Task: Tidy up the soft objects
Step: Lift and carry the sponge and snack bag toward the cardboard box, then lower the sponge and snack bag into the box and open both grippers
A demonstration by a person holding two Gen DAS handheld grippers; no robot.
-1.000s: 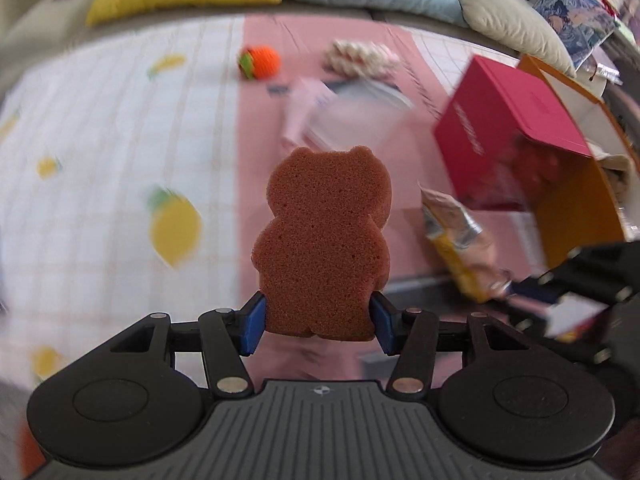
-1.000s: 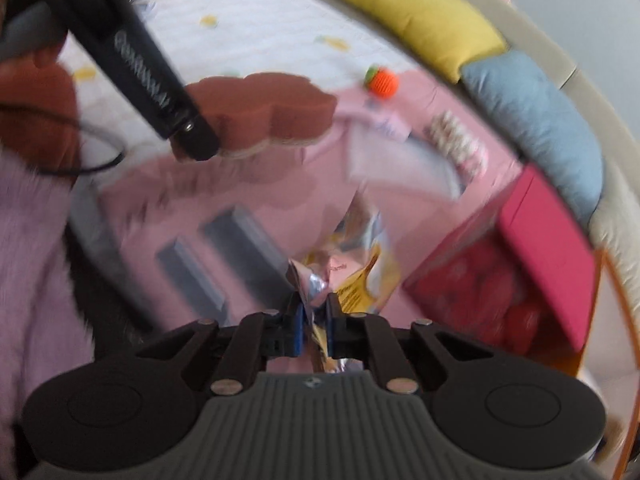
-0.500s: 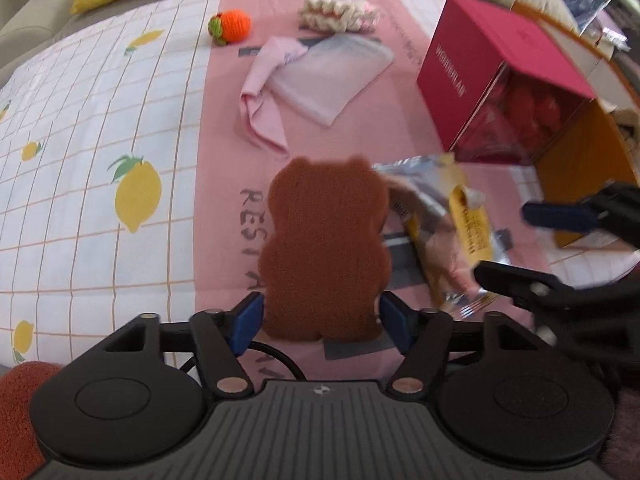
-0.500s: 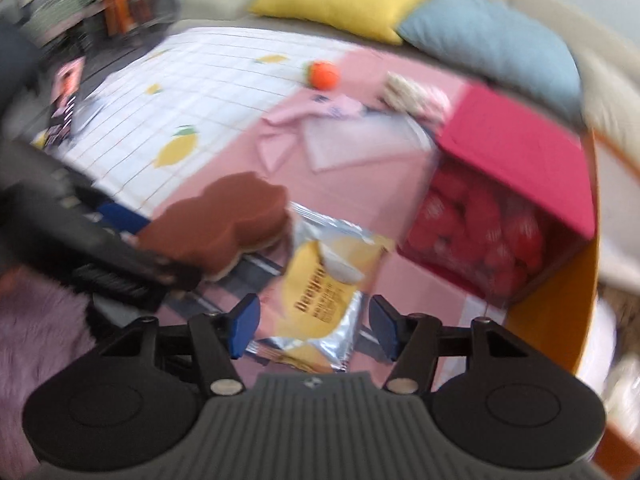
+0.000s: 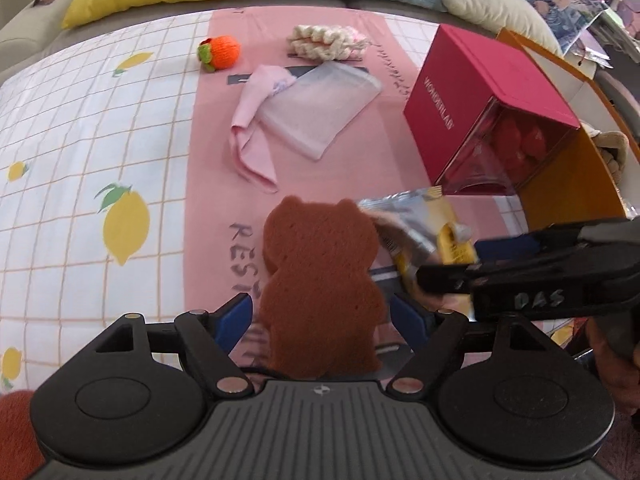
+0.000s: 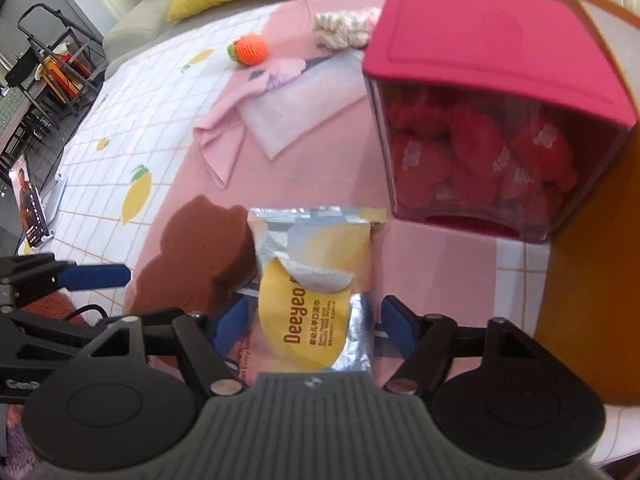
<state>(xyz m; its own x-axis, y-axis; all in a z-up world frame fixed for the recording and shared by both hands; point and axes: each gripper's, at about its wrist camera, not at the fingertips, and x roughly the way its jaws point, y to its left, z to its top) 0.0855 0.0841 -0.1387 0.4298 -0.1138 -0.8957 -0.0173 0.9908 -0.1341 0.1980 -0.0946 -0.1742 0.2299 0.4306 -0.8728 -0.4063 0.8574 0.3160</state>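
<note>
A brown bear-shaped sponge [image 5: 320,280] lies on the pink cloth between the open jaws of my left gripper [image 5: 322,316]; the pads stand clear of its sides. It also shows in the right wrist view [image 6: 200,256]. A silver and yellow wet-wipes pack [image 6: 316,292] lies flat beside the sponge, between the open jaws of my right gripper [image 6: 310,324], not touched by the pads. The pack's top edge shows in the left wrist view [image 5: 416,224], partly hidden by the right gripper body [image 5: 520,276].
A pink-lidded clear box [image 5: 480,108] of red soft toys stands at the right, against an orange bin [image 5: 568,184]. A pink cloth [image 5: 256,136], a clear pouch [image 5: 320,108], an orange knitted ball [image 5: 218,52] and a rope bundle [image 5: 324,40] lie further back. Pillows line the far edge.
My right gripper opened and let go of the wipes pack, which now lies flat. My left gripper lowered the sponge onto the cloth and opened off it.
</note>
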